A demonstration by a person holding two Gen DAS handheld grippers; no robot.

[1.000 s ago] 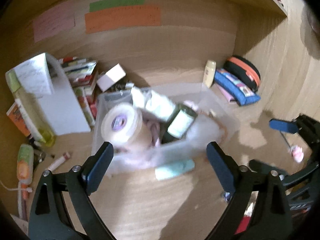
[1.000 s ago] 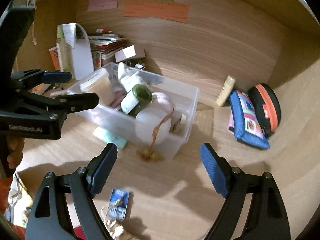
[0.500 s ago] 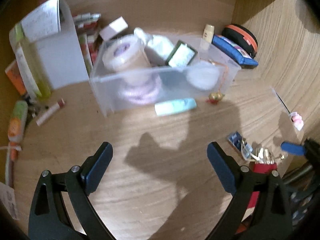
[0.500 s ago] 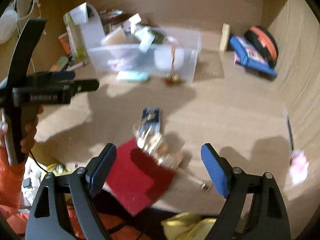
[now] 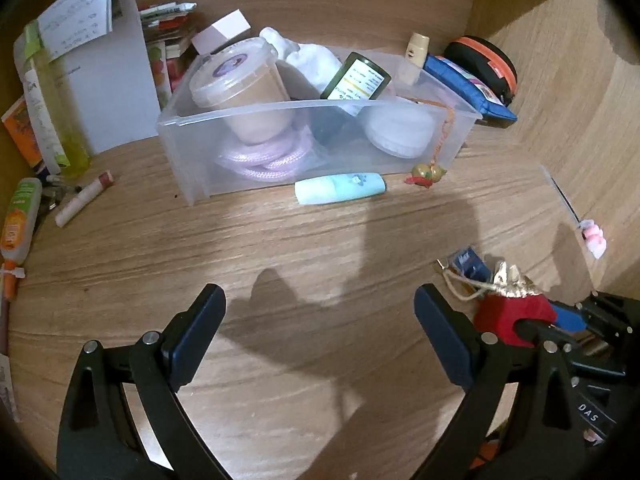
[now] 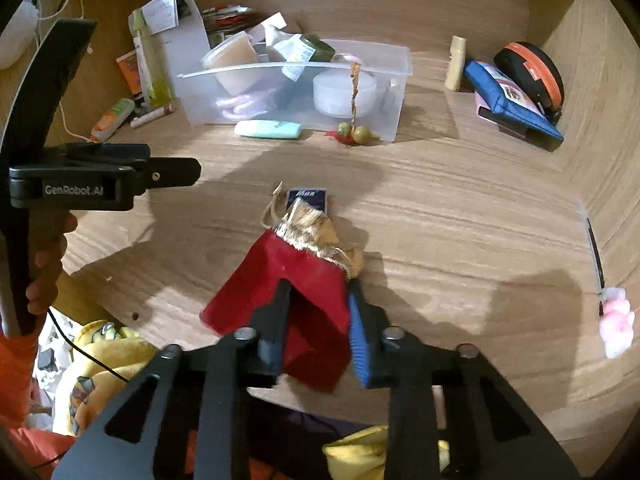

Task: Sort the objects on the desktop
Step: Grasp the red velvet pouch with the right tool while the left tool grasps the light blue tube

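My right gripper (image 6: 318, 292) is shut on a red velvet pouch (image 6: 298, 276) with a gold drawstring top, at the desk's front edge; the pouch also shows in the left wrist view (image 5: 510, 314). A small dark blue packet (image 6: 308, 199) lies just beyond it. My left gripper (image 5: 318, 312) is open and empty above bare desk. A clear plastic bin (image 5: 248, 142) at the back holds a lidded cup (image 5: 240, 84), a green jar (image 5: 356, 80), pink rope and a white round tub. A mint tube (image 5: 340, 193) and a gourd charm (image 5: 426, 172) lie in front of the bin.
A white file holder (image 5: 108, 72) and books stand back left, with a lip balm (image 5: 84, 198) and a glue tube (image 5: 18, 220). A blue pencil case (image 6: 510, 98), a black-orange case (image 6: 530, 76) and a cream bottle (image 6: 456, 62) lie back right. A pink-tipped pen (image 6: 608, 304) lies at the right.
Both grippers pulled back from the bin toward the desk's front edge. My right gripper came down over the red pouch and shut on it. My left gripper stayed open.
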